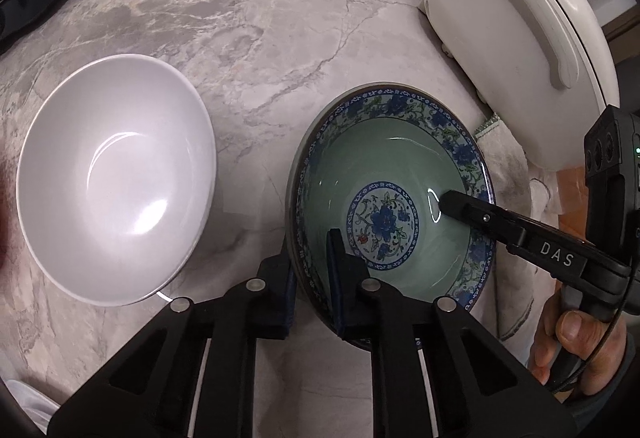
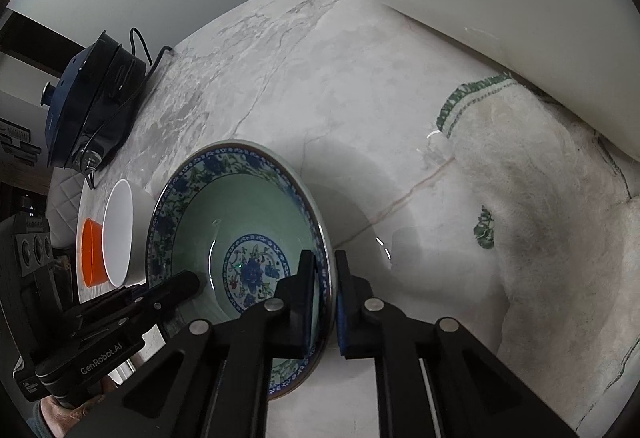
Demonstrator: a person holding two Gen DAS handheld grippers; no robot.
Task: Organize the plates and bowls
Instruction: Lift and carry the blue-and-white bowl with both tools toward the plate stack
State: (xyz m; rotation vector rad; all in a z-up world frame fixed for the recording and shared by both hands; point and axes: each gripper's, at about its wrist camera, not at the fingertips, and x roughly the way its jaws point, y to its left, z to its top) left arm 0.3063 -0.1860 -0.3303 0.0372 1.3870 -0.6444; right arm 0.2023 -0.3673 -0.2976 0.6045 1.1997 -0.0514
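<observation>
Left wrist view: the left gripper (image 1: 313,270) is seen clamped on the near rim of the patterned bowl (image 1: 384,174), with one blue-padded finger outside the wall and the other inside it. The bowl, pale green inside with a blue floral band and a blue flower medallion at its bottom, is set on the marble table (image 1: 248,22). The right gripper (image 1: 444,204) is seen reaching in from the right, one black finger lying over the opposite rim with its tip against the inner wall; a hand (image 1: 576,350) is wrapped around its handle. A plain white bowl (image 1: 116,178) stands just beside the patterned bowl on the left, apart from it. A white appliance (image 1: 504,38) is placed at the far right edge of the table, and a whitish cloth (image 1: 508,174) lies between it and the patterned bowl.

From the right wrist view, the right gripper (image 2: 325,302) is shown closed on the rim of the patterned bowl (image 2: 208,214), the wall being pinched between its two pads. The left gripper (image 2: 192,284) is seen at the bowl's opposite side. Beyond it the white bowl (image 2: 118,234) is visible, and behind that an orange container (image 2: 92,254), which may be a small bowl, though the edge distortion leaves this uncertain. A dark blue device (image 2: 92,94) with a cable rests at the far side of the table.
</observation>
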